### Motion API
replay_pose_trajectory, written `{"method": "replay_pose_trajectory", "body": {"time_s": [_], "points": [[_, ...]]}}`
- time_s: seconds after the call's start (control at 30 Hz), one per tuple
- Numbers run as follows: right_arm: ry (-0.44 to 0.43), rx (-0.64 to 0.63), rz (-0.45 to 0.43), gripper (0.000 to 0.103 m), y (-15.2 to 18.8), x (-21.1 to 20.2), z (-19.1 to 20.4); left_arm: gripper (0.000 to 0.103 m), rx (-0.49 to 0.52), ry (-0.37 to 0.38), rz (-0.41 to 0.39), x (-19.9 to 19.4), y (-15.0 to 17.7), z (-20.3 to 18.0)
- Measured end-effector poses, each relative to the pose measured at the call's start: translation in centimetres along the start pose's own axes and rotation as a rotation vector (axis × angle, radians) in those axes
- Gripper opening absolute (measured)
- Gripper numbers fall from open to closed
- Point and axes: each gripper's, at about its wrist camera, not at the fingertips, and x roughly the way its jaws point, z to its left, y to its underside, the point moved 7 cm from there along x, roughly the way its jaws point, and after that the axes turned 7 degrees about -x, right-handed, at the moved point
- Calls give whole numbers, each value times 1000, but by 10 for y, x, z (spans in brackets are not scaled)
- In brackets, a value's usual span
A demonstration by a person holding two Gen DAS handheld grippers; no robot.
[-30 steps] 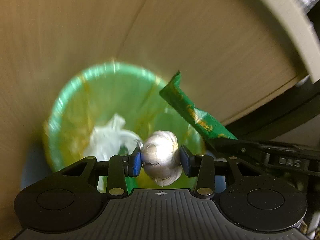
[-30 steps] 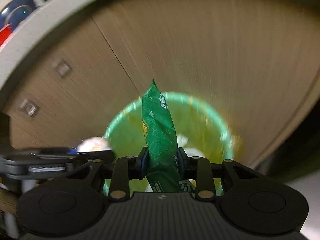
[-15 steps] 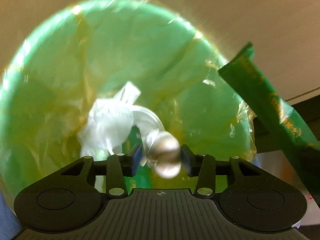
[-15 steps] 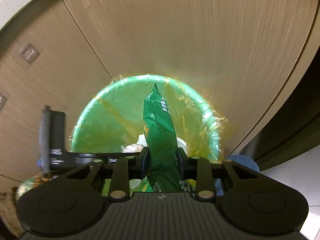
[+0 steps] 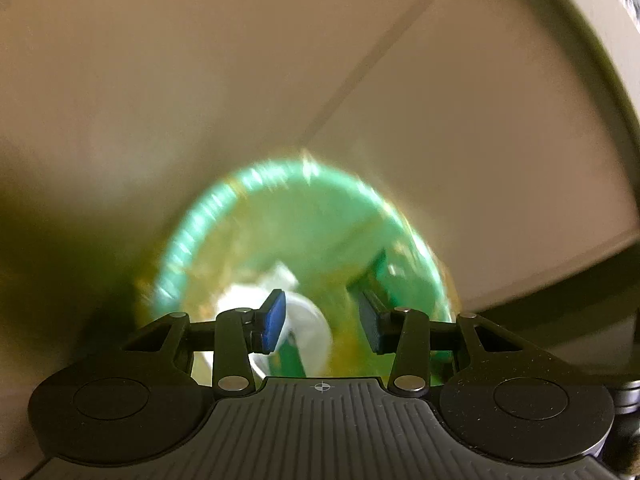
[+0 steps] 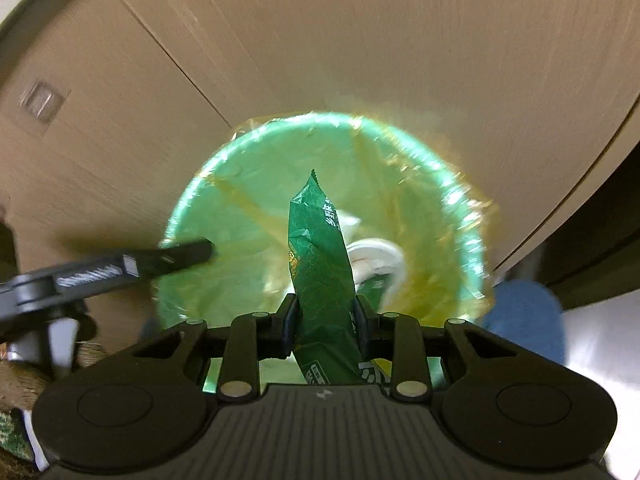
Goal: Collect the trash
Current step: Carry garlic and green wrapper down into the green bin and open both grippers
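A green bin point(image 6: 224, 216) with a yellowish liner stands against wooden cabinet doors. My right gripper point(image 6: 325, 320) is shut on a green snack wrapper point(image 6: 320, 248), which stands upright over the bin's mouth. White trash point(image 6: 376, 256) lies inside the bin. My left gripper point(image 5: 321, 322) is open with nothing between its blue pads point(image 5: 274, 320), just above the bin point(image 5: 260, 184). In the right wrist view, that left gripper point(image 6: 192, 254) reaches over the bin's left rim. A blurred white lump point(image 5: 308, 320) shows in the bin below the jaws.
Wooden cabinet doors point(image 6: 360, 40) rise right behind the bin, with a clear stick-on hook point(image 6: 42, 98) at the left. A blue object point(image 6: 524, 320) sits by the bin's right side. A woven item point(image 6: 16, 380) lies at the lower left.
The left gripper opened and the garlic head it held is gone from its jaws. It then pulled back from the bin's mouth. The right gripper sank over the bin, still holding the wrapper.
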Motion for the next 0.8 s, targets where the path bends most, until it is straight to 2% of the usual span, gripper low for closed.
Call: {"method": "replay_pose_trajectory", "body": {"time_s": [0.07,0.13,0.17,0.2,0.27,0.43,0.57,0.7,0.8], "points": [[-27,39,23,29,-1,8,2,45,-4,0,-26,-8,-6,0],[-20,61,42,30,-4,20,3,44,-9,14,0,-5,-4,-3],[-9,75,47,37,-5,25,1,44,-13,17,14,-4,-2,-4],[-1,84,53,49,-5,28,1,44,-8,11,22,-2,1,-5],[5,86,36,64,-4,29,1,44,18,-11,39,0,8,-6],[12,104,13,66,3,25,-7,44,28,-25,74,11,18,-3],[11,129,41,67,15,34,-16,43,37,-54,93,15,24,0],[10,128,66,67,28,43,-17,43,50,-58,89,15,24,-2],[16,109,37,67,28,35,-16,43,72,-50,70,6,20,-9]]}}
